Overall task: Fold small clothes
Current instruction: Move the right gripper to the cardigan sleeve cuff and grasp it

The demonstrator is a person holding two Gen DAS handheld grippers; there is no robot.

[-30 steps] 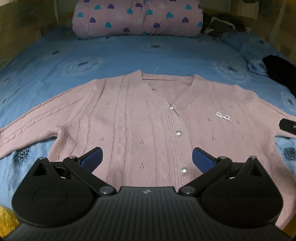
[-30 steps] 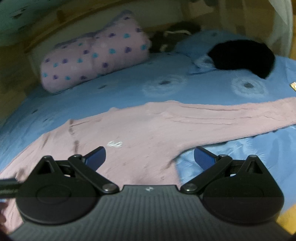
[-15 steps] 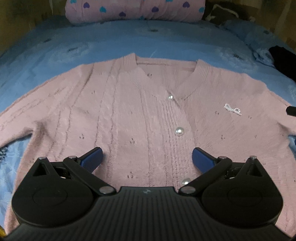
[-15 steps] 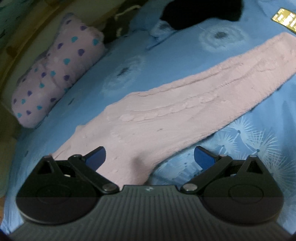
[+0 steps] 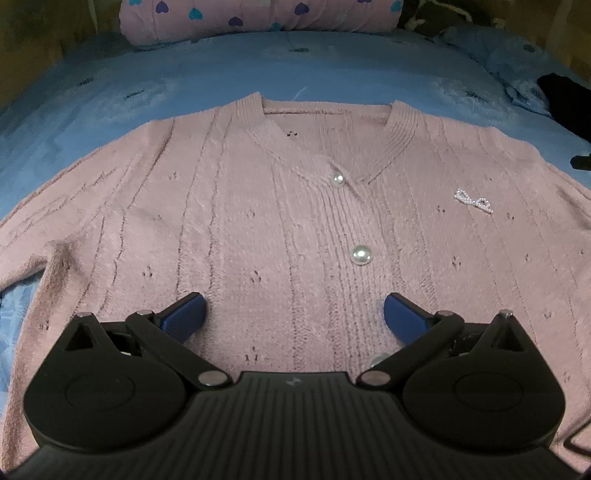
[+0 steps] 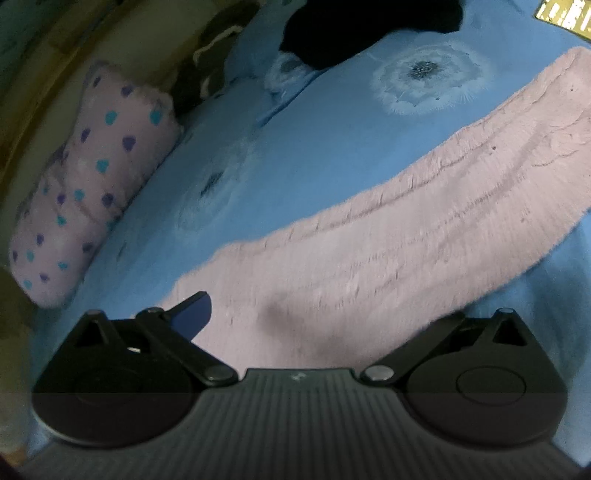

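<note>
Right now I see a pink knitted cardigan (image 5: pixel 258 229) lying flat, front side up, on a bed covered by a blue sheet (image 5: pixel 295 70) printed with pale dandelion shapes. My left tool (image 5: pixel 293 314) hovers over the lower middle of the cardigan, its two blue fingers spread wide and gripping nothing. Pearl buttons (image 5: pixel 361 254) run down the closed front, and a small sparkly bow (image 5: pixel 474 199) sits on the chest to the right of them. My right tool (image 6: pixel 295 317) is low over one sleeve (image 6: pixel 424 229), which stretches straight out across the sheet toward the upper right of that view. Only its left blue finger (image 6: pixel 194 314) shows; the other is hidden behind the sleeve's lower edge, so the fingers stand apart with the sleeve between them, not pinched. A pink pillow (image 6: pixel 85 184) with blue and purple hearts lies at the head of the bed, and a black garment (image 6: pixel 369 29) rests on the sheet beyond the sleeve.
</note>
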